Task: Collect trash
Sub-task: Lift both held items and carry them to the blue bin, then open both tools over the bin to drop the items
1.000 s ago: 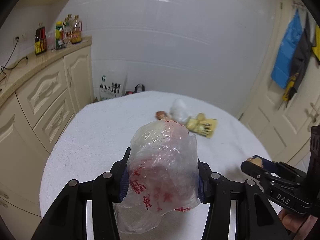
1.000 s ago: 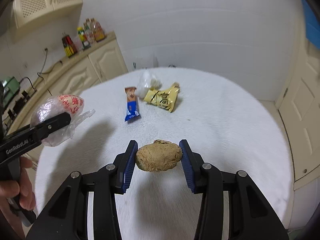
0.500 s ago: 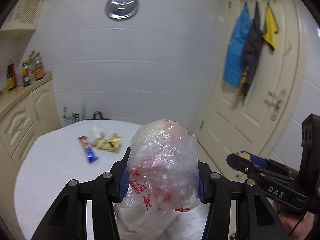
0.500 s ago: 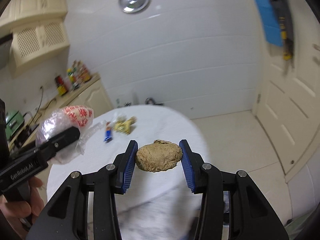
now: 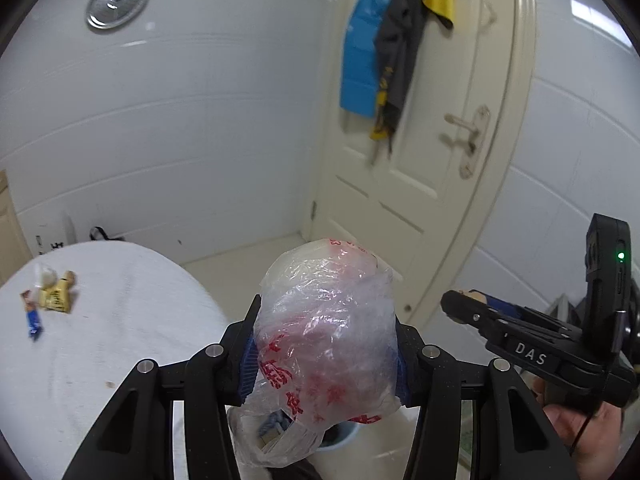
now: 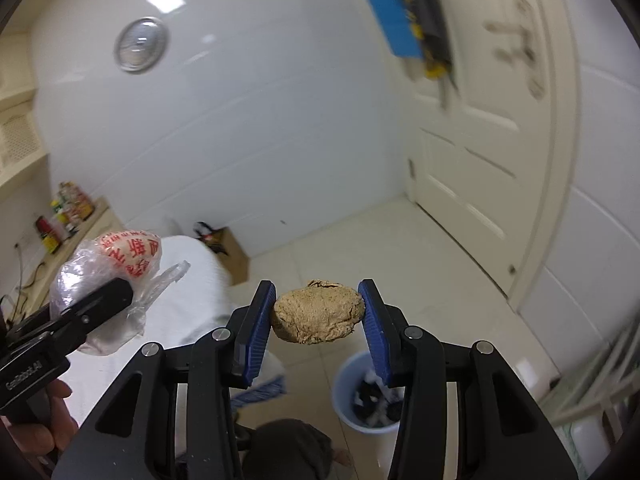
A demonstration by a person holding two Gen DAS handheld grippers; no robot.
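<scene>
My left gripper (image 5: 325, 344) is shut on a crumpled clear plastic bag with red print (image 5: 326, 332), held in the air past the table's right edge; the bag also shows in the right wrist view (image 6: 116, 276). My right gripper (image 6: 318, 312) is shut on a brown lumpy piece of food (image 6: 318, 312), above and left of a light blue trash bin (image 6: 370, 394) on the floor. The right gripper shows in the left wrist view (image 5: 468, 306) at the right. A blue wrapper (image 5: 33, 318), a yellow wrapper (image 5: 58, 298) and a small clear bag (image 5: 44, 276) lie on the white table (image 5: 120, 320).
A cream door (image 5: 432, 160) with hanging cloths (image 5: 384, 40) stands ahead. The bin holds dark and white trash. A cardboard box (image 6: 234, 256) sits on the tiled floor by the wall. A counter with bottles (image 6: 68, 208) is at the far left.
Both grippers have swung right, away from the table toward the door and floor, each still holding its item. The blue bin has come into view below.
</scene>
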